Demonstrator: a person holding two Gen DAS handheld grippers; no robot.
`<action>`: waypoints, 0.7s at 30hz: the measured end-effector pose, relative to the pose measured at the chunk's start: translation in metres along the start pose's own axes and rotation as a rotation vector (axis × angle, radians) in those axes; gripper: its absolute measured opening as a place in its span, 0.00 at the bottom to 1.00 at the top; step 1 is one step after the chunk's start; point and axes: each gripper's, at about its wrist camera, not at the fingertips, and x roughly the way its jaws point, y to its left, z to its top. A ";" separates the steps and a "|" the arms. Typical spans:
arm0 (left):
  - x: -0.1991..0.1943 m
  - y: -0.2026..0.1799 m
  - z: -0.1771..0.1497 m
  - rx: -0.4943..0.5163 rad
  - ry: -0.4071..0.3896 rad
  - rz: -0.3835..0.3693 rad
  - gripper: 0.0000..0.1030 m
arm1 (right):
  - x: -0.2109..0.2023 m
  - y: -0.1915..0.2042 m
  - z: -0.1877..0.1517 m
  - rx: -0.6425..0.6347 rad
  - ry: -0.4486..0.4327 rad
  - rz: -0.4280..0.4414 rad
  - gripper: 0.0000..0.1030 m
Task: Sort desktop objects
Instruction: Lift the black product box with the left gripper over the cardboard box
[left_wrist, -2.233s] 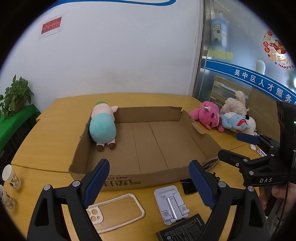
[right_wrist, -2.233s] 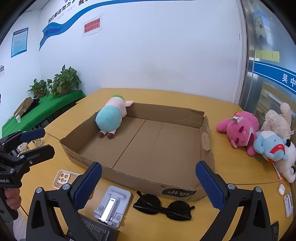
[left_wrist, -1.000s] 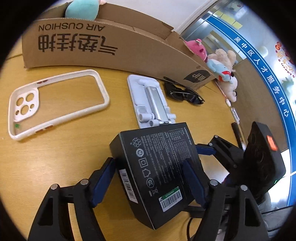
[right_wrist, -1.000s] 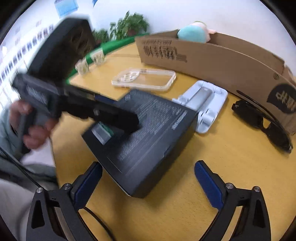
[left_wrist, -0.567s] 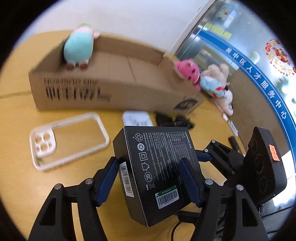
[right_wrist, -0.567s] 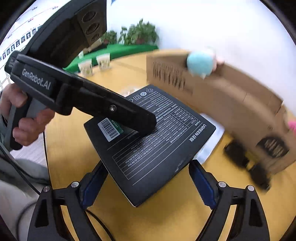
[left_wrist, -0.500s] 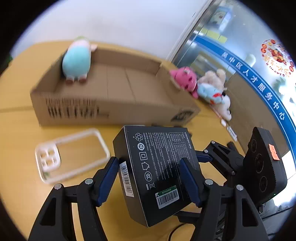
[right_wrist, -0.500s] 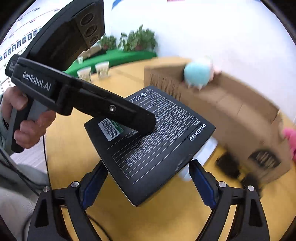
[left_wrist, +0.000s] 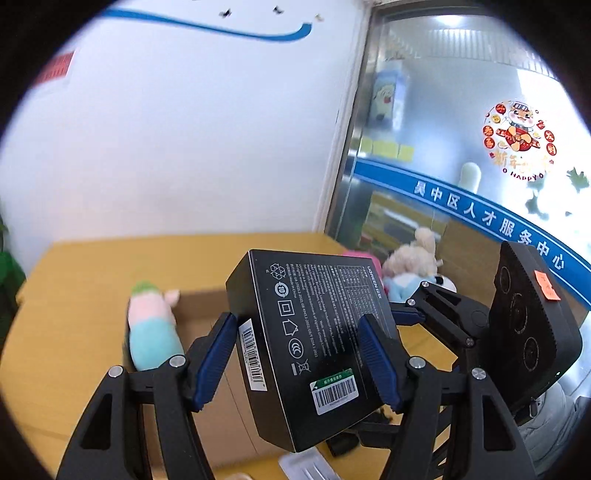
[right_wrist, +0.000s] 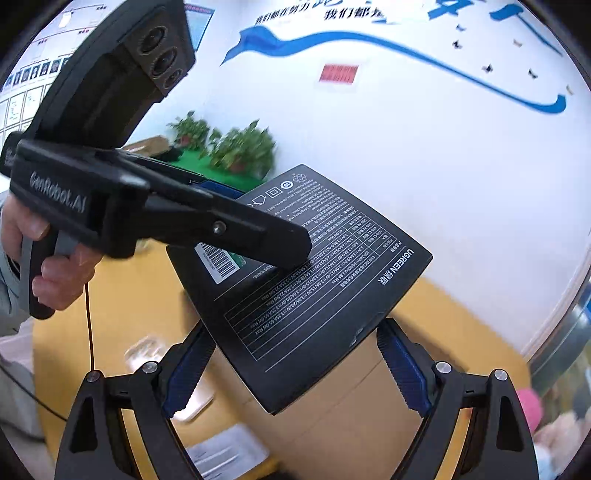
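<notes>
My left gripper (left_wrist: 297, 363) is shut on a black printed box (left_wrist: 314, 343) and holds it tilted in the air above the cardboard tray (left_wrist: 236, 391). My right gripper (right_wrist: 295, 369) is shut on the same black box (right_wrist: 314, 280), gripping its near edges. The left gripper's body shows in the right wrist view (right_wrist: 155, 218), clamped over the box's barcode end. The right gripper's body shows in the left wrist view (left_wrist: 517, 328) behind the box. A teal and pink plush (left_wrist: 153, 332) lies in the tray's far left corner.
Several plush toys (left_wrist: 410, 262) lie at the table's right, past the tray. A white phone stand (right_wrist: 225, 452) and a clear phone case (right_wrist: 144, 354) lie blurred on the wooden table (left_wrist: 74, 295). Potted plants (right_wrist: 236, 147) stand at the far left.
Both grippers have lifted the black box from just above the table and carried it up and forward over the cardboard tray. The phone case and stand have dropped out of the left view.
</notes>
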 end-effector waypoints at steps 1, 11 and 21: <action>0.001 0.000 0.010 0.016 -0.015 -0.004 0.65 | 0.000 -0.008 0.008 0.000 -0.013 -0.008 0.86; 0.046 0.036 0.068 -0.014 -0.069 -0.041 0.65 | 0.049 -0.097 0.057 0.005 -0.039 0.003 0.86; 0.138 0.088 0.073 -0.129 0.039 -0.004 0.65 | 0.154 -0.159 0.048 0.113 0.054 0.083 0.86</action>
